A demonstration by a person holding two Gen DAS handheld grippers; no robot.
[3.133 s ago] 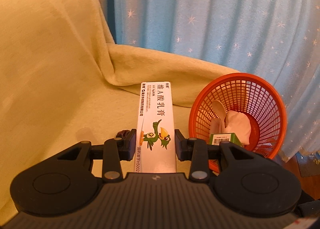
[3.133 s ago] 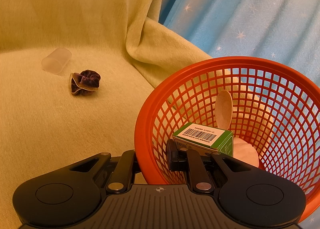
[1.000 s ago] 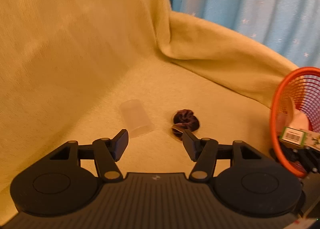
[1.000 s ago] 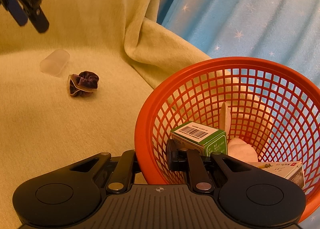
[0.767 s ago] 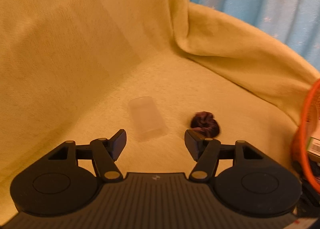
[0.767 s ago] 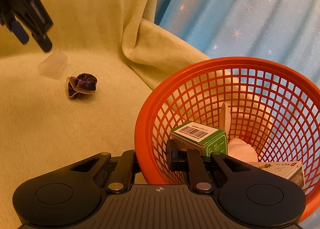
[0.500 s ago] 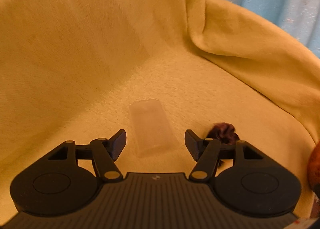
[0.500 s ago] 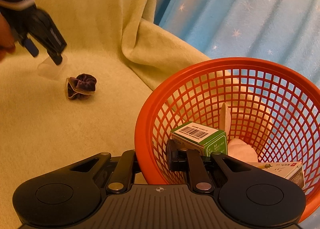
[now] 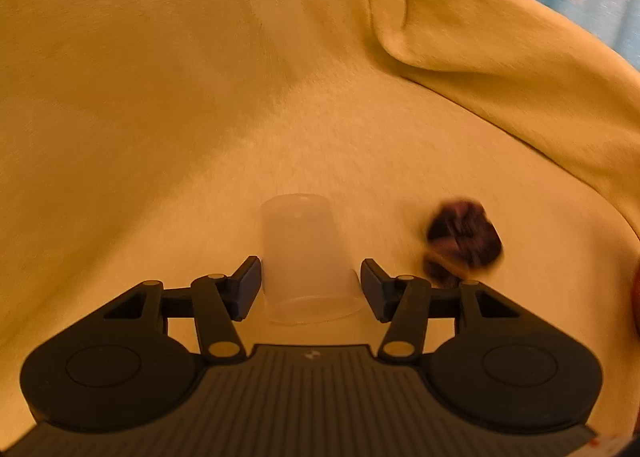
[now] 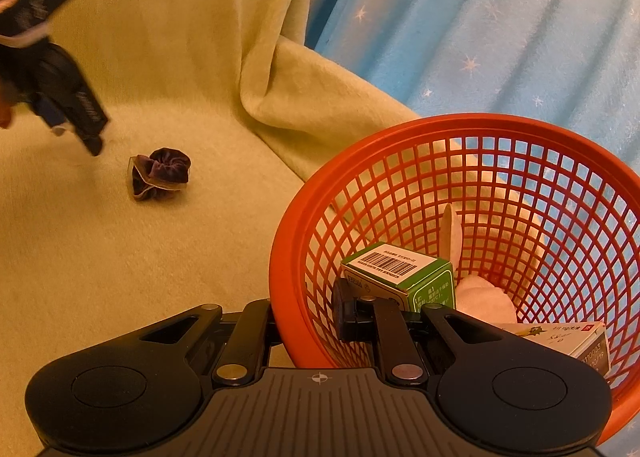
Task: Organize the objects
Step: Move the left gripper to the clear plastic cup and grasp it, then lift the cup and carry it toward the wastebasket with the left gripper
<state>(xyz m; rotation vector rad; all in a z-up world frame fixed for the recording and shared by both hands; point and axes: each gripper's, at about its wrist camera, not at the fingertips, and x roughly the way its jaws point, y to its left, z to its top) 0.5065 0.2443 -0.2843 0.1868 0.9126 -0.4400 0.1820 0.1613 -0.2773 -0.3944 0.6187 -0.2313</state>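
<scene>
The left claw has dropped around the clear cup, jaws closing, probably not yet pinching; right claw stays clamped on the orange basket.

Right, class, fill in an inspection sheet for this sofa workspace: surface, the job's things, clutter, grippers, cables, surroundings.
Surface: yellow blanket draped over the seat and back.
Job's things: clear plastic cup lying on the blanket; dark scrunchie beside it; orange basket holding a green box, a white box, a white cloth and a spoon.
Clutter: nothing seen.
Grippers: left gripper closing around the cup, pads not yet pressing; right gripper shut on the basket's rim.
Cables: nothing seen.
Surroundings: blue star-print curtain behind.
</scene>
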